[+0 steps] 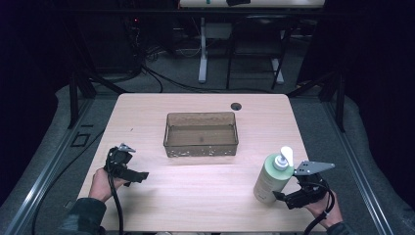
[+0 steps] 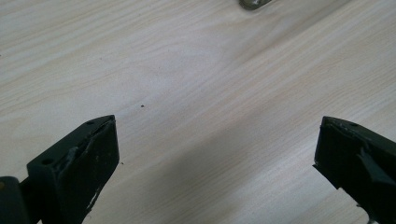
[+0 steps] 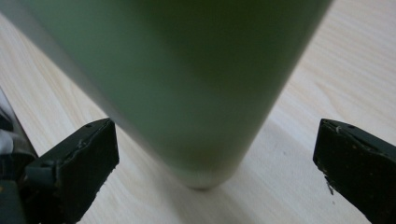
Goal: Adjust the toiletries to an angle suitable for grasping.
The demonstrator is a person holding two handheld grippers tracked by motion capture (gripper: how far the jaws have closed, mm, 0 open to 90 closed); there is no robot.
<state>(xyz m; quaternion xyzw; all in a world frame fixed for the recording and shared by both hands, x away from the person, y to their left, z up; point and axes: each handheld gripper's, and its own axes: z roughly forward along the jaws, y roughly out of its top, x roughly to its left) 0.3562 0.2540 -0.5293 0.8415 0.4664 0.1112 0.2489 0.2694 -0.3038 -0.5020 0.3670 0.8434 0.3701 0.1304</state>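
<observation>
The high view is dim and grainy: only the bench catches light from above, while the room around it sinks into near black. In the right gripper view the green pump bottle sits too close, soft and out of focus, darkening toward its top. The left gripper view is evenly lit, with a broad soft shadow across the wood grain.
</observation>
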